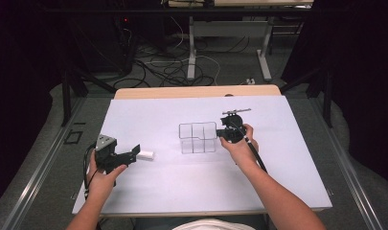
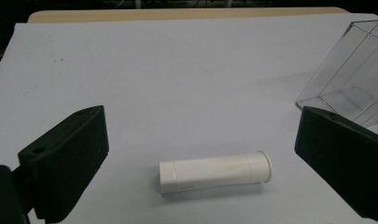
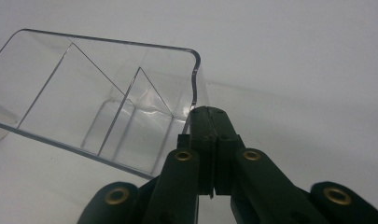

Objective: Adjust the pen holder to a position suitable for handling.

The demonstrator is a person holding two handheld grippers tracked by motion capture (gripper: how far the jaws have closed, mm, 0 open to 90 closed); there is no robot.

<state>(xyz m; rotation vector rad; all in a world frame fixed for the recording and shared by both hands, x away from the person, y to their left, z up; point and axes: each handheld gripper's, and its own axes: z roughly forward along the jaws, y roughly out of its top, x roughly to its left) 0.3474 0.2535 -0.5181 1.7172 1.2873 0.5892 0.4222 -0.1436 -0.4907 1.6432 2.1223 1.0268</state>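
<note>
Left gripper view: jaws of left gripper point(image 2: 200, 163) wide apart, white tube point(image 2: 215, 171) flat on table point(image 2: 177, 70) between them, long axis crosswise, cap end right; farther off, right gripper point(image 3: 210, 140) clamped on wall of clear divided box point(image 3: 102, 93).

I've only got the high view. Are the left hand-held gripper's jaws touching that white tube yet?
Observer: No. The left hand-held gripper stands open, and the white tube lies on its side between the jaws, clear of both.
Operator: And the right one, at the clear box?
Observer: The right hand-held gripper is shut, with its tips at the end wall of the clear divided box. I cannot tell whether they pinch it.
Operator: Anything inside?
Observer: The compartments look empty.
</note>
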